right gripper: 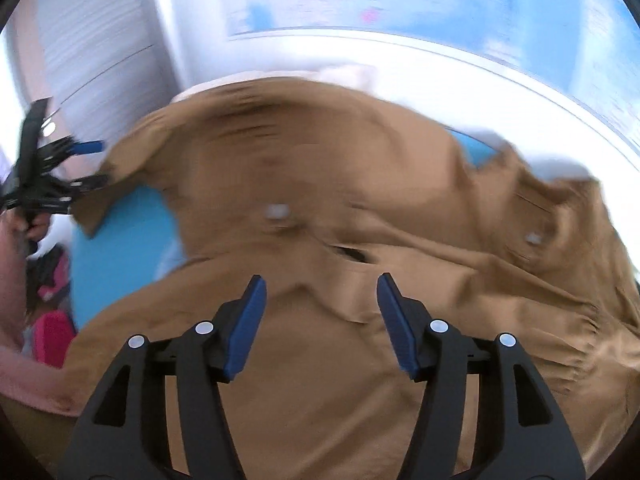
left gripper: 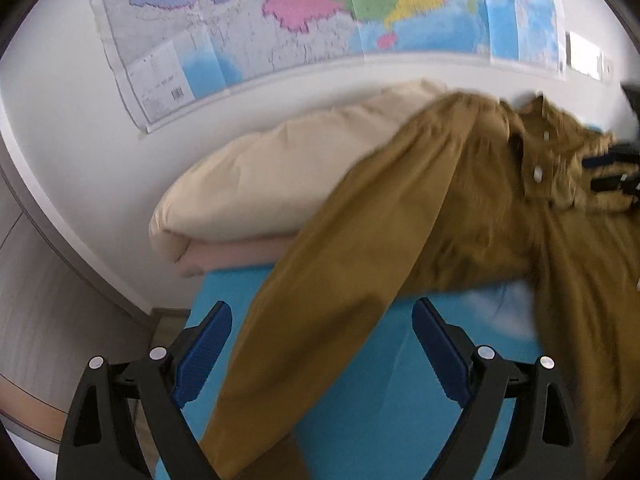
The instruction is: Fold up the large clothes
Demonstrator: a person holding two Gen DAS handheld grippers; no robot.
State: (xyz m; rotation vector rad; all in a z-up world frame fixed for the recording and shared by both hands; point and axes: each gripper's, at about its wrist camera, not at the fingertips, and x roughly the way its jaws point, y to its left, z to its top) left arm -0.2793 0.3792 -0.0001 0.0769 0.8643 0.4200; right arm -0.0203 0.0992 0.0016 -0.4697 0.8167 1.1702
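A large mustard-brown button shirt [left gripper: 460, 208] lies crumpled on a blue surface [left gripper: 380, 380]; one sleeve [left gripper: 304, 340] runs down between my left gripper's fingers. My left gripper [left gripper: 322, 332] is open above the sleeve, not closed on it. In the right wrist view the shirt [right gripper: 360, 240] fills the frame, collar and white buttons visible. My right gripper [right gripper: 320, 320] is open just above the cloth. The right gripper also shows at the right edge of the left wrist view [left gripper: 612, 172], and the left gripper at the left edge of the right wrist view [right gripper: 80, 164] by the sleeve cuff.
A folded cream duvet [left gripper: 280, 184] lies behind the shirt against the white wall. A coloured map [left gripper: 320, 12] hangs on the wall. A wooden panel [left gripper: 36, 280] stands at the left. Pink and red items [right gripper: 52, 320] lie at the left of the blue surface.
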